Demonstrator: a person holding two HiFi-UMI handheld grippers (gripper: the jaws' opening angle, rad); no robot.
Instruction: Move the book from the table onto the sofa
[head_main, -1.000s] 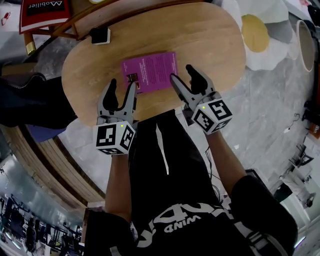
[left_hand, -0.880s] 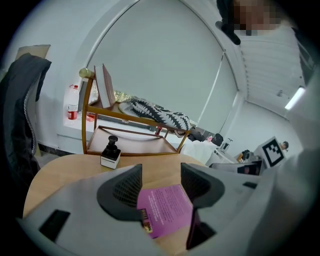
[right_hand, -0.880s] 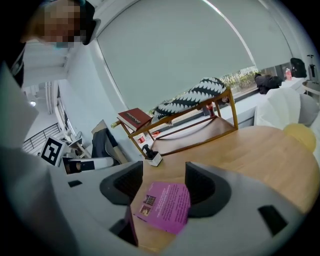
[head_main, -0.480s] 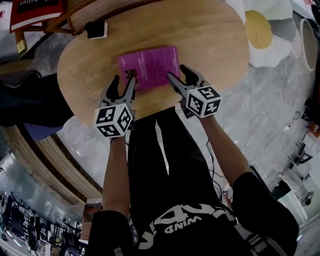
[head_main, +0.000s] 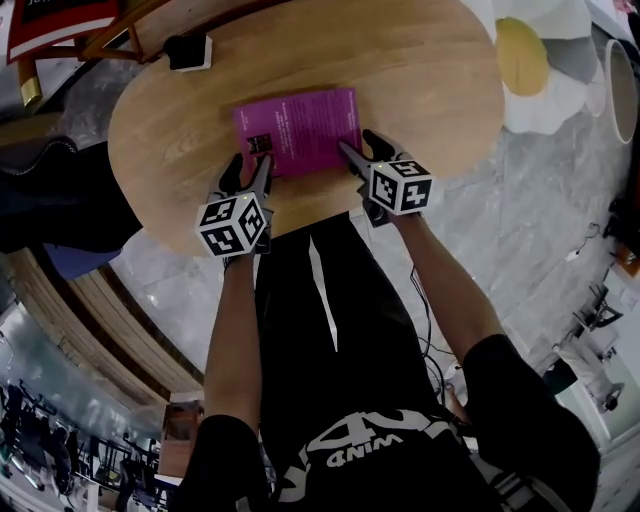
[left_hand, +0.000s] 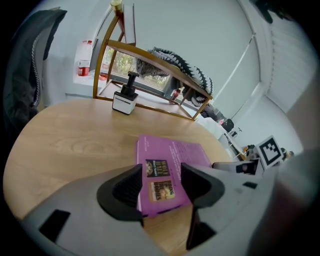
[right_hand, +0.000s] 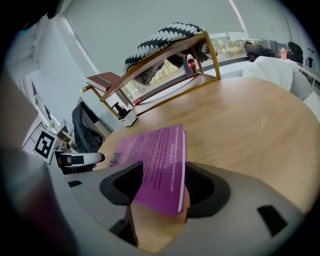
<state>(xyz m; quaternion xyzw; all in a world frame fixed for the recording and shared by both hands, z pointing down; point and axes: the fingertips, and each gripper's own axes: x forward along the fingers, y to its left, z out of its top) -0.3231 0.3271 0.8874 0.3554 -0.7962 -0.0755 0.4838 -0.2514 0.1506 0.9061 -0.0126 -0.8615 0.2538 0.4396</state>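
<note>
A purple book (head_main: 298, 130) lies flat on the oval wooden table (head_main: 420, 80), near its front edge. My left gripper (head_main: 248, 165) is open at the book's near left corner. In the left gripper view that corner of the book (left_hand: 167, 167) lies between the parted jaws of the left gripper (left_hand: 161, 186). My right gripper (head_main: 360, 146) is open at the near right corner. The right gripper view shows the book (right_hand: 155, 160) reaching in between the jaws of the right gripper (right_hand: 162, 189). No sofa is clearly in view.
A small black-and-white object (head_main: 188, 50) stands on the table's far left. A wooden frame rack (left_hand: 150, 55) runs along the far edge, with a red book (head_main: 60, 20) near it. A dark jacket (head_main: 50, 195) hangs at the left. A white and yellow cushion (head_main: 525, 55) lies at the right.
Both grippers have moved forward over the table's front edge to the book. Their open jaws now straddle its two near corners. The book has not moved.
</note>
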